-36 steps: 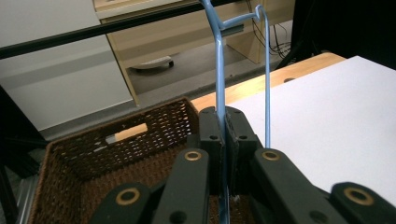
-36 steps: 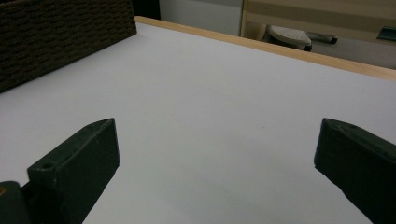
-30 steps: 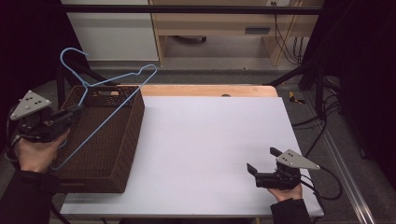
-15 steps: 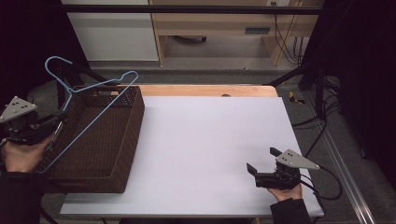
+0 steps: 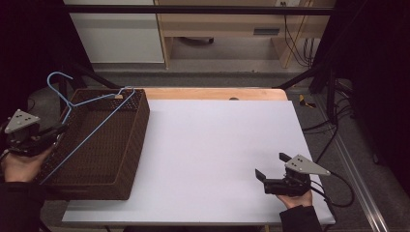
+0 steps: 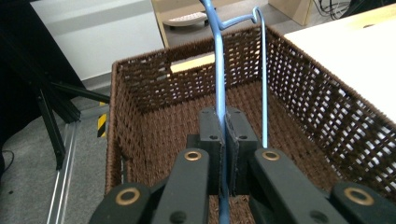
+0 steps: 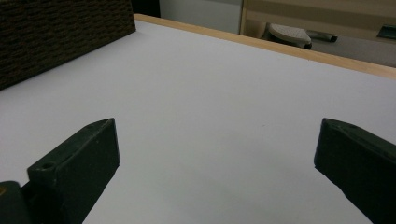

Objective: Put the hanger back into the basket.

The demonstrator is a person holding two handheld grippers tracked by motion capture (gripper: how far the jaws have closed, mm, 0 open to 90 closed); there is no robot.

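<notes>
Blue wire hanger (image 6: 219, 88), clamped by left hand-held gripper (image 6: 225, 140), spans brown wicker basket (image 5: 130, 145).

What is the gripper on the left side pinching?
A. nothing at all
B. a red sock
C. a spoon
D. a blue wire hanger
D: in the left gripper view the left gripper has its jaws closed tight on a thin bar of the blue wire hanger, which reaches up over the brown woven basket.
</notes>
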